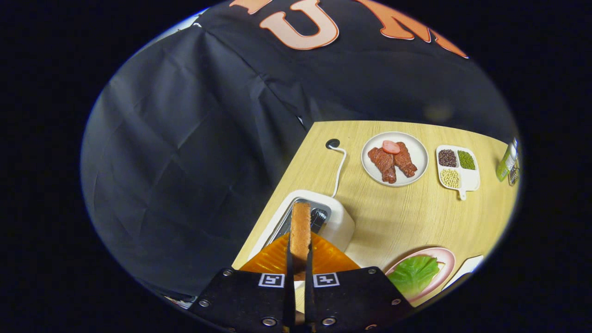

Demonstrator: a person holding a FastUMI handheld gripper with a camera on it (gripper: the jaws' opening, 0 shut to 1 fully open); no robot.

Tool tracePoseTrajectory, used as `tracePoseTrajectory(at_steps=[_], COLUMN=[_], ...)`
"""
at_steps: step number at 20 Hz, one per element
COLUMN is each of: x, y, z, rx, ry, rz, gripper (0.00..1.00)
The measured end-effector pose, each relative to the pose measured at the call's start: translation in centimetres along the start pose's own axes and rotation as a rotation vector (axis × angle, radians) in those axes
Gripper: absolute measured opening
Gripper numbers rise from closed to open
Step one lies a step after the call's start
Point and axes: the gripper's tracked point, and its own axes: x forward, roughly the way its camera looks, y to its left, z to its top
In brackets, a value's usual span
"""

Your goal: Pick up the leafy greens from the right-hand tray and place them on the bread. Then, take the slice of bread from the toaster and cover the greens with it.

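Greens half done – leafy greens (413, 274) already lying on the pink plate (446, 259) off to the right, bread beneath not discernible – and second half under way, with gripper (299, 252) fingers pinching the slice of bread (300, 229) edge-on just over the toaster (340, 222), covering yet to come.

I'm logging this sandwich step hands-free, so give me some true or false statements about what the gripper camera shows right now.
1. The gripper is shut on the brown toast slice. True.
2. The white toaster has a cord. True.
3. The green lettuce leaf lies on the white round plate. False: it rests on the pink plate.
4. The white round plate holds brown meat pieces. True.
5. The white divided tray is empty. False: it holds beans.
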Motion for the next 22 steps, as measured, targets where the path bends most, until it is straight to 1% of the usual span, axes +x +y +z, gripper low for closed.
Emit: tracePoseTrajectory(at_steps=[4, 8, 14, 20, 22], x=[-2.6, -4.3, -6.1, -6.7, -6.7], y=[-0.8, -2.8, -6.2, -10.3, -11.1], z=[0.4, -0.5, -1.8, -4.1, -5.1], rx=[0.013, 0.047, 0.085, 0.126, 0.14], ry=[-0.061, -0.086, -0.133, -0.146, -0.139], rz=[0.041, 0.071, 0.079, 0.056, 0.06], gripper=[0.08, 0.08, 0.08, 0.08, 0.08])
